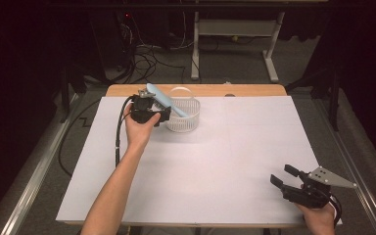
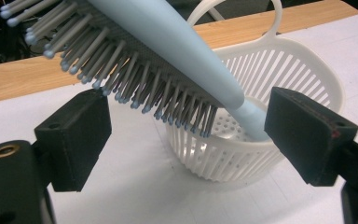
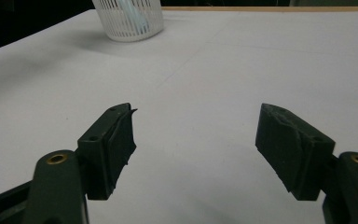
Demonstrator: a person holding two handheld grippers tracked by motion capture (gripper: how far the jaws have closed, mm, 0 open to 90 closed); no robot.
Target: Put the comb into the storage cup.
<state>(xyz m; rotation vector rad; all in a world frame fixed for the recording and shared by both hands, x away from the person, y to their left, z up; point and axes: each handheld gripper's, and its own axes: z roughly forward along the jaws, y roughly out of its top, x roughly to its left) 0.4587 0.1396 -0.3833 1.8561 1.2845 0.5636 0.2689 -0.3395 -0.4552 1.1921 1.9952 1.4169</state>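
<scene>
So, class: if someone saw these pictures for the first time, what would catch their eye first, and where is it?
The pale blue hairbrush stands out, leaning handle-down in the white basket near the far left of the white table. The left tool sits right beside it, its jaws open on either side of the brush without pressing it. Far off at the near right corner, the right tool waits open with nothing between its jaws.

hairbrush (image 2: 168, 42) head cut off at top edge; handle tip hidden inside basket (image 2: 270, 70)
</scene>
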